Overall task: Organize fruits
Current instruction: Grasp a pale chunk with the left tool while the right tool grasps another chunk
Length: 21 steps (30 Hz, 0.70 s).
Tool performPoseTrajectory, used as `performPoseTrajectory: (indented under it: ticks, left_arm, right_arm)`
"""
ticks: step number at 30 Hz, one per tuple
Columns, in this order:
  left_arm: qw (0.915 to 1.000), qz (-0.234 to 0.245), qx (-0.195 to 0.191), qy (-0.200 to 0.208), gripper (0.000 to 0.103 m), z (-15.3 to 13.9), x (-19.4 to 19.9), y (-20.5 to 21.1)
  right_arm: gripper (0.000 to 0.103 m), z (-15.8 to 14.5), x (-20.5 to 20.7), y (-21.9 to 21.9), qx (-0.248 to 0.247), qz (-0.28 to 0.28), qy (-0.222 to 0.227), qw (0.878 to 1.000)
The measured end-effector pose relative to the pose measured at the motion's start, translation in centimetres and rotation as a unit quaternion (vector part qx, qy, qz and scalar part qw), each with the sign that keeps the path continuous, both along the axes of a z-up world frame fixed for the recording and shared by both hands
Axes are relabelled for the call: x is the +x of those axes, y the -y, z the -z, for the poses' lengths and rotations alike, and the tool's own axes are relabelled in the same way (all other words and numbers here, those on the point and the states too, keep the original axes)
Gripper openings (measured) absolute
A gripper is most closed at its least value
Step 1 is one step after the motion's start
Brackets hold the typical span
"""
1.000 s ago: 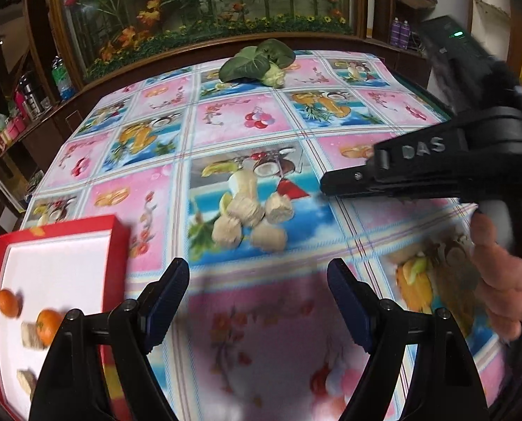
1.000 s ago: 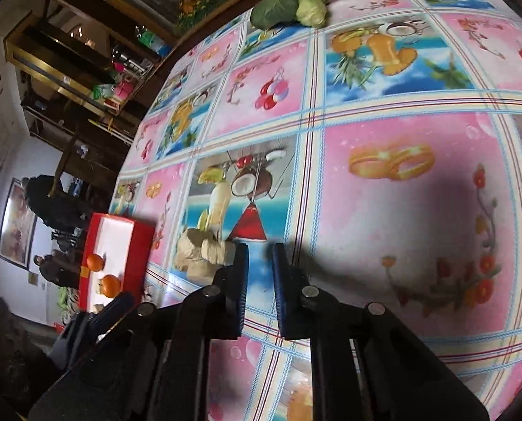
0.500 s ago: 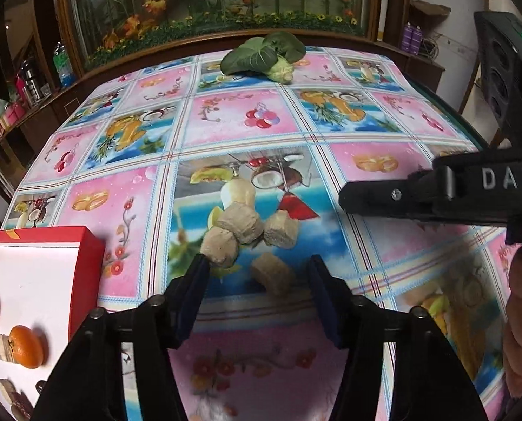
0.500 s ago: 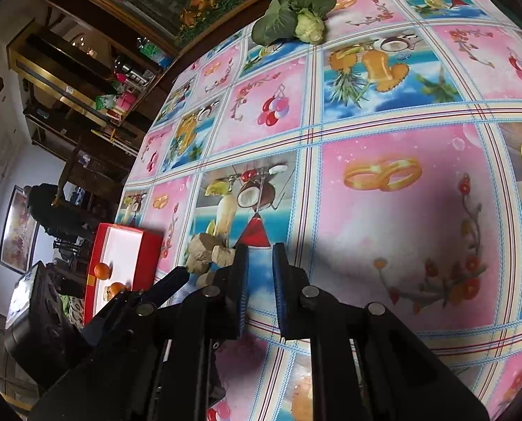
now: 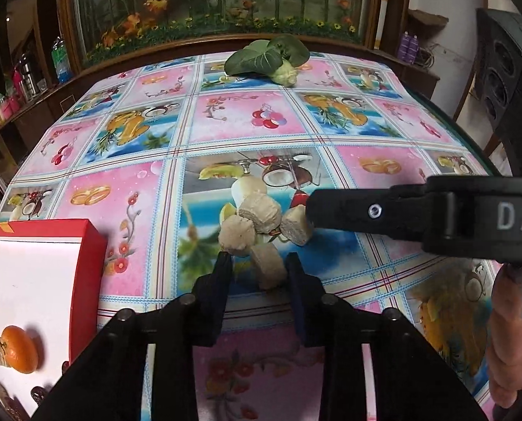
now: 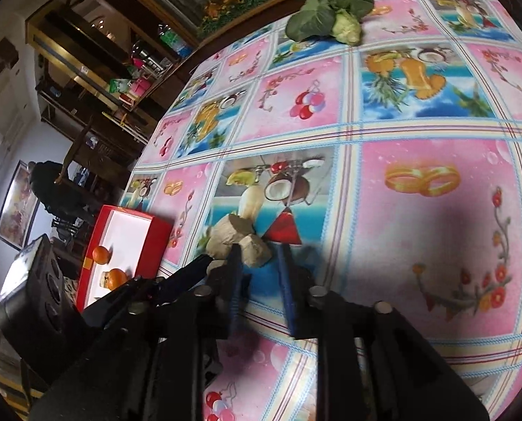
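Several beige fruit chunks (image 5: 257,217) lie piled on the patterned tablecloth. My left gripper (image 5: 259,272) straddles the nearest chunk (image 5: 268,266). Its jaws are closing, with a gap still showing on the chunk's left side. My right gripper (image 6: 259,266) comes in from the right, its jaws opening. Another chunk (image 6: 257,254) sits between its tips, apart from the pads. In the left wrist view the right gripper (image 5: 311,207) shows side-on beside that chunk (image 5: 296,226). A red box (image 5: 85,245) with a white inside holds oranges (image 5: 18,349) at the near left.
A leafy green vegetable (image 5: 271,59) lies at the table's far edge, in front of a planted glass case. A person's hand (image 5: 513,333) holds the right gripper's handle. Shelves with bottles stand beyond the table's left side (image 6: 131,84).
My left gripper has moved forward to the pile and narrowed its jaws around the nearest chunk. The right gripper's jaws, shut before, have parted at the pile's right side.
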<state>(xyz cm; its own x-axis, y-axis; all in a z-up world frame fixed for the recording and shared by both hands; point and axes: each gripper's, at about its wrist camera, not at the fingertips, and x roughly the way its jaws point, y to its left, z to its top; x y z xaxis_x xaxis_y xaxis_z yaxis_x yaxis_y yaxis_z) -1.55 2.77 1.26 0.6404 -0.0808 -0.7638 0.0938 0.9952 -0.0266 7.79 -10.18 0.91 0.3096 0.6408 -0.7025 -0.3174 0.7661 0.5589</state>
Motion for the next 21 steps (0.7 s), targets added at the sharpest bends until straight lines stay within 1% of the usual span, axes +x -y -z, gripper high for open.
performPoseTrajectory:
  ticks: [1, 2, 4, 7, 10, 14, 18, 19, 21]
  left_arm:
    - [1.0, -0.003, -0.007, 0.0, 0.025, 0.0, 0.0, -0.3]
    - [0.9999, -0.006, -0.014, 0.001, 0.021, 0.0, 0.0, -0.6]
    - [0.9996, -0.01, -0.027, 0.0, 0.018, 0.0, 0.1, -1.0]
    - [0.999, -0.01, -0.044, 0.0, 0.018, 0.0, 0.2, -1.4]
    - [0.9986, -0.01, -0.052, 0.0, 0.016, 0.0, 0.0, -1.7]
    - [0.9987, -0.007, -0.051, 0.001, 0.016, 0.0, -0.2, -1.7]
    - [0.9986, -0.007, -0.053, 0.001, 0.016, 0.0, -0.3, -1.7]
    - [0.9985, -0.007, -0.054, 0.001, 0.016, 0.0, -0.4, -1.7]
    - [0.9983, -0.008, -0.058, 0.001, 0.016, 0.0, -0.6, -1.8]
  right_arm:
    - [0.042, 0.0, -0.1, -0.1, 0.0, 0.001, 0.003, 1.0]
    - [0.043, 0.0, -0.2, -0.1, 0.001, 0.004, 0.008, 1.0]
    - [0.043, -0.3, -0.3, -0.2, 0.006, 0.004, 0.021, 1.0]
    - [0.043, -0.5, -0.5, -0.7, 0.011, -0.003, 0.033, 0.999]
    - [0.043, -0.2, -0.8, -1.5, -0.012, -0.008, 0.043, 0.999]
    - [0.043, 0.6, -0.8, -2.5, -0.048, -0.006, 0.051, 0.998]
    - [0.043, 0.6, -1.0, -2.9, -0.066, -0.004, 0.075, 0.995]
    - [0.042, 0.6, -1.1, -3.1, -0.073, -0.006, 0.081, 0.994]
    - [0.037, 0.5, -1.4, -3.6, -0.096, -0.008, 0.098, 0.991]
